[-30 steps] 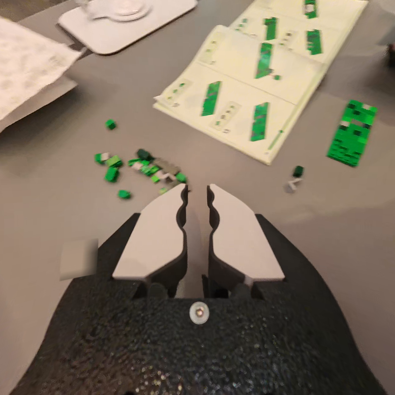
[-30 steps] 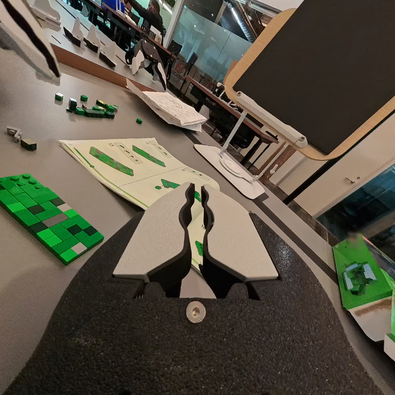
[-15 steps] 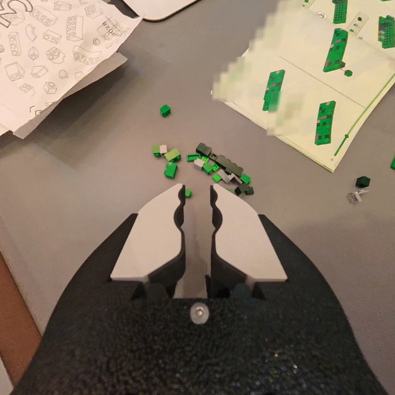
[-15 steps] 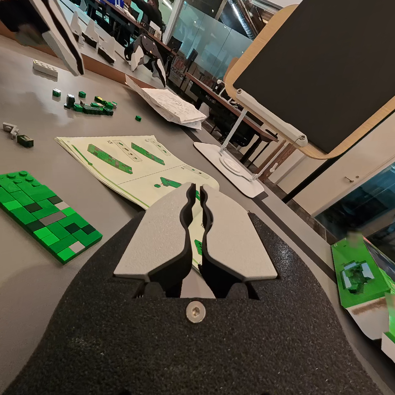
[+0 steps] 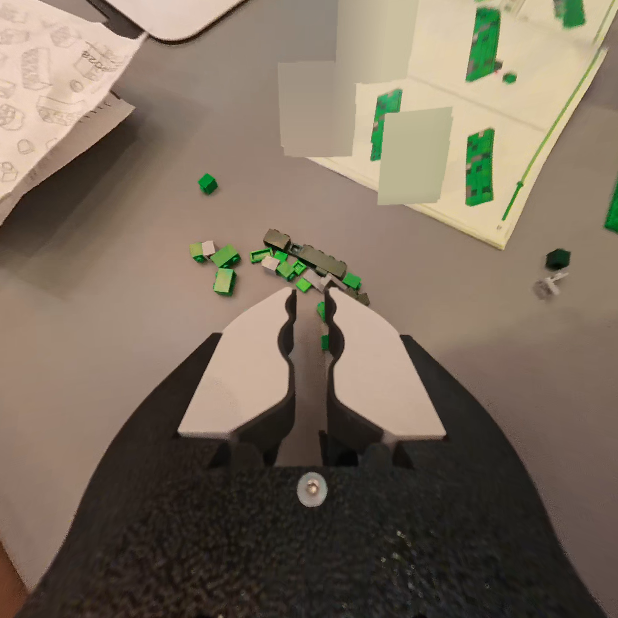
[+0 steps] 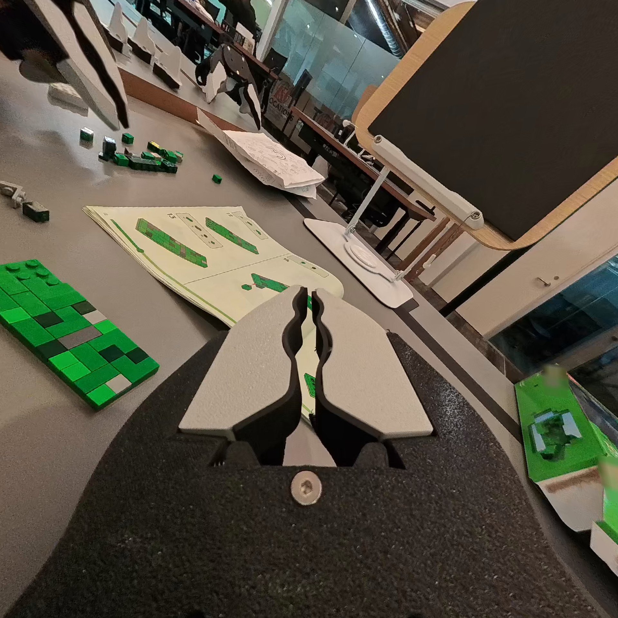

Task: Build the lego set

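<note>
A pile of loose green, dark green and grey bricks (image 5: pixel 284 264) lies on the grey table, right in front of my left gripper (image 5: pixel 311 292). The left gripper is slightly open and empty, and its right finger covers a few small green bricks. In the right wrist view it hovers over the same pile (image 6: pixel 140 159) at the far left (image 6: pixel 118 125). A flat, partly tiled green build (image 6: pixel 67 334) lies left of my right gripper (image 6: pixel 310 291), which is shut and empty above the open instruction booklet (image 6: pixel 207 247). The booklet also shows in the left wrist view (image 5: pixel 468 133).
A single green brick (image 5: pixel 207 183) lies apart from the pile. A dark green brick (image 5: pixel 557 258) and a grey piece (image 5: pixel 548 286) lie to the right. A printed white paper bag (image 5: pixel 43 83), a white stand base (image 6: pixel 364 264) with a dark board (image 6: pixel 501 100), and a green box (image 6: pixel 561 431) surround the work area. The grippers' ends are close to 30 cm from one another.
My left gripper has moved forward and lower toward the brick pile, which now reaches under its fingertips. My right gripper has stayed in place and its jaws have narrowed slightly.
</note>
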`<action>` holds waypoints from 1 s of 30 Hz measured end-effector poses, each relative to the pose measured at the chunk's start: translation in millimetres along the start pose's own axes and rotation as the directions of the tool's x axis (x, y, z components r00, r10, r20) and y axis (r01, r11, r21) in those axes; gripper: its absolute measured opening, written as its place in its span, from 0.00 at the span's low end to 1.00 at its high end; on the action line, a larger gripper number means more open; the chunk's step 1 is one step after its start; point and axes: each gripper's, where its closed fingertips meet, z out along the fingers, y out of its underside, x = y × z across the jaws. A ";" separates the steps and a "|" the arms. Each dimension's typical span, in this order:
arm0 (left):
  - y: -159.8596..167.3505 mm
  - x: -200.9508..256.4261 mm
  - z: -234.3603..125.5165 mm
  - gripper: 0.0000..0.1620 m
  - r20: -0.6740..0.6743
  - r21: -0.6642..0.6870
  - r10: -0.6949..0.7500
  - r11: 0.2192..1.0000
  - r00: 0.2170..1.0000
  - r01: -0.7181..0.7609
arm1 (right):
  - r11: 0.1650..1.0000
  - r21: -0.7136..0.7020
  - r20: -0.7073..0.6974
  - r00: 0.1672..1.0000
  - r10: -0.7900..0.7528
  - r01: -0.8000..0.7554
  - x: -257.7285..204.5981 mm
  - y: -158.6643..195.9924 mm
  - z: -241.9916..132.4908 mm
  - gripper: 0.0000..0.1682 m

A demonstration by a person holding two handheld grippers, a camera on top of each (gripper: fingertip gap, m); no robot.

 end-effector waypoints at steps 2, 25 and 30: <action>0.3 5.3 3.0 0.09 -0.019 -0.013 0.010 1.000 1.000 -0.010 | 1.000 -0.001 0.000 1.000 -0.003 0.003 -0.3 0.0 0.1 0.01; 3.7 15.1 10.5 0.11 0.048 -0.099 0.043 0.994 0.998 -0.038 | 1.000 -0.004 0.004 1.000 -0.013 0.013 -1.7 0.4 0.5 0.01; 15.2 -1.0 9.1 0.09 0.169 -0.177 0.082 0.983 0.982 -0.052 | 1.000 -0.006 0.005 1.000 -0.019 0.019 -2.3 0.6 0.7 0.01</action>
